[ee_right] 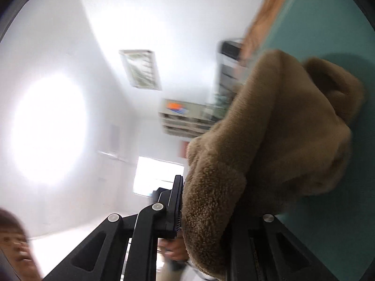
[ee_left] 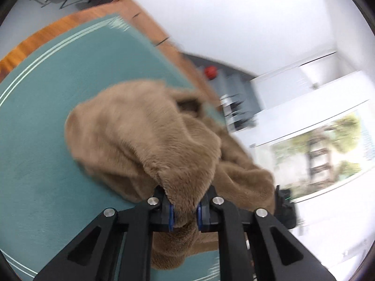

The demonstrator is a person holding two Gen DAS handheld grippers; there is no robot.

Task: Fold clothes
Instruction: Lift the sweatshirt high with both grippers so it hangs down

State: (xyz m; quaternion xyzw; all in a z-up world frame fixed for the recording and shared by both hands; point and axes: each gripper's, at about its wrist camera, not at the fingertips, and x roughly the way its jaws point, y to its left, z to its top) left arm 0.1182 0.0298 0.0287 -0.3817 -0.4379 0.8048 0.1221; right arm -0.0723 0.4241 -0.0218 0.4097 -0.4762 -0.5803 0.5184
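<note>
A: We're over the worktop [ee_left: 42, 121] with its teal cover; the brown fleece garment [ee_left: 145, 140] sits on it in a rumpled heap, part of it lifted; both views are smeared with motion blur.

B: And we've got it at both ends; the left gripper [ee_left: 184, 210] has its jaws clenched on a thick flap of fleece, the blue pads pressing in from either side; a tail of cloth hangs below them.

A: On the right gripper [ee_right: 201, 213] we see fleece bunched against the one jaw in view and draped over where the other should be; it looks like a grasp on the garment [ee_right: 281, 128], though the far jaw is hidden.

B: How far along are we? No flat panel, no crisp fold line anywhere; the bulk is a mound with an opening showing near the far edge; we'd judge the neat folding is mostly left to do.

A: Agreed; the cloth runs from the jaws straight out to the heap ahead.
</note>
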